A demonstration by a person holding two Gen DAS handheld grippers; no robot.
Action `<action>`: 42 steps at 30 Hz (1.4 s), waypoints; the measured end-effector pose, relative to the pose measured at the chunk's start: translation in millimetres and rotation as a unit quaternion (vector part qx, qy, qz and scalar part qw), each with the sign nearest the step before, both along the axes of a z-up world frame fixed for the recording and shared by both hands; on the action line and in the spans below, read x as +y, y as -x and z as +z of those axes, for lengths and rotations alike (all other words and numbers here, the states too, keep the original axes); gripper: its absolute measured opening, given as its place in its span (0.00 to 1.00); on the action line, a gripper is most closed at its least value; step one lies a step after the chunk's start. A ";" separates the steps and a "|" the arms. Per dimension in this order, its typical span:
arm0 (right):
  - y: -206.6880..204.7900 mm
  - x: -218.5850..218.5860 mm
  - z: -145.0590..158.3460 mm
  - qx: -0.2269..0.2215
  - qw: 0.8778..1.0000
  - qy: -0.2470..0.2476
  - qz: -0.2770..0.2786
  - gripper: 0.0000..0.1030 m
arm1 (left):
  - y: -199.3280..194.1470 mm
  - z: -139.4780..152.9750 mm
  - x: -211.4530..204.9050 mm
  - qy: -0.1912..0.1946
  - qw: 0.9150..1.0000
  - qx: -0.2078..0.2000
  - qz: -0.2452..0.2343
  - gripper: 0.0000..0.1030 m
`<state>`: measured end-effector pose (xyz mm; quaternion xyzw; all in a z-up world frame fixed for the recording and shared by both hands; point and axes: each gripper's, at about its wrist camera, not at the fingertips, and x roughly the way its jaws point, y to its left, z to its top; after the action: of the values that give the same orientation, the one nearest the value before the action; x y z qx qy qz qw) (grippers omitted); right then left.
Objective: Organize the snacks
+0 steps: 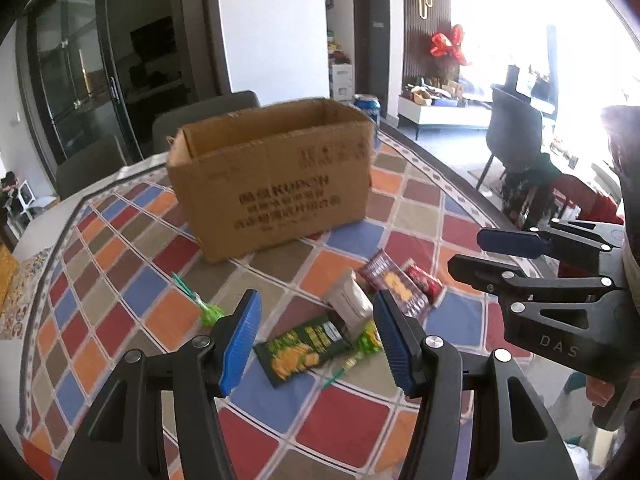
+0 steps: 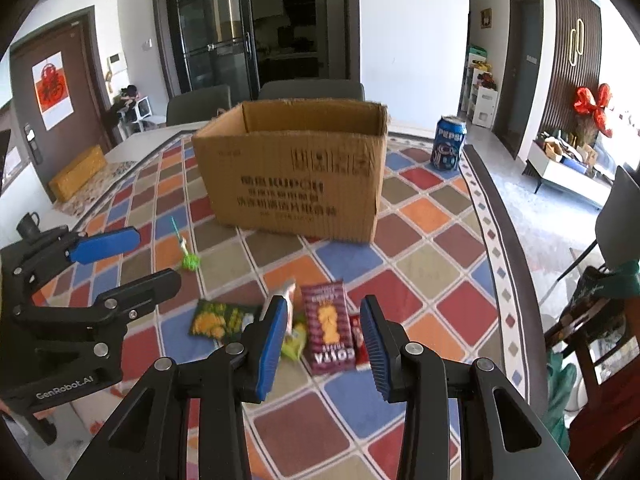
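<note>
An open cardboard box [image 1: 276,176] [image 2: 296,176] stands on the checked tablecloth. In front of it lie snack packets: a dark green one [image 1: 302,350] [image 2: 218,318], a white pouch [image 1: 350,300], a maroon packet [image 1: 396,284] [image 2: 328,326], a small red packet [image 1: 426,282] [image 2: 357,338] and a light green one [image 1: 370,338] [image 2: 294,342]. My left gripper [image 1: 316,344] is open and empty above the dark green packet. My right gripper [image 2: 324,344] is open and empty above the maroon packet; it also shows in the left wrist view [image 1: 496,256].
A green toy stick [image 1: 200,300] [image 2: 186,250] lies left of the packets. A Pepsi can [image 2: 448,144] [image 1: 366,106] stands behind the box at the right. Chairs [image 2: 312,90] stand behind the table. The table edge [image 2: 516,264] curves along the right.
</note>
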<state>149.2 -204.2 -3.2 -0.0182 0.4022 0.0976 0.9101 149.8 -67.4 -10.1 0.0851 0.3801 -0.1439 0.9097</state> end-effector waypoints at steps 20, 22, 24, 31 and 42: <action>-1.0 -27.7 -62.1 0.046 0.999 0.010 -0.003 0.38 | -13.6 -75.1 -25.9 0.028 0.995 0.094 -0.015 0.55; -4.8 -28.8 -64.9 0.049 0.999 0.007 -0.003 0.38 | -16.5 -77.7 -26.7 0.030 0.995 0.096 -0.013 0.55; -9.5 -29.5 -67.6 0.052 0.999 0.005 -0.001 0.38 | -20.0 -80.0 -27.8 0.032 0.995 0.098 -0.011 0.55; -27.0 -31.7 -78.0 0.065 0.998 -0.001 0.001 0.38 | -29.8 -87.5 -33.0 0.034 0.993 0.110 -0.011 0.48; -42.9 -35.1 -96.1 0.085 0.996 -0.011 -0.007 0.38 | -35.9 -98.6 -43.2 0.013 0.993 0.119 -0.013 0.41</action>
<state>192.1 -239.3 -99.2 0.0024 0.4775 0.0971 0.8733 185.7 -110.6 -108.7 0.0607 0.4825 -0.1692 0.8573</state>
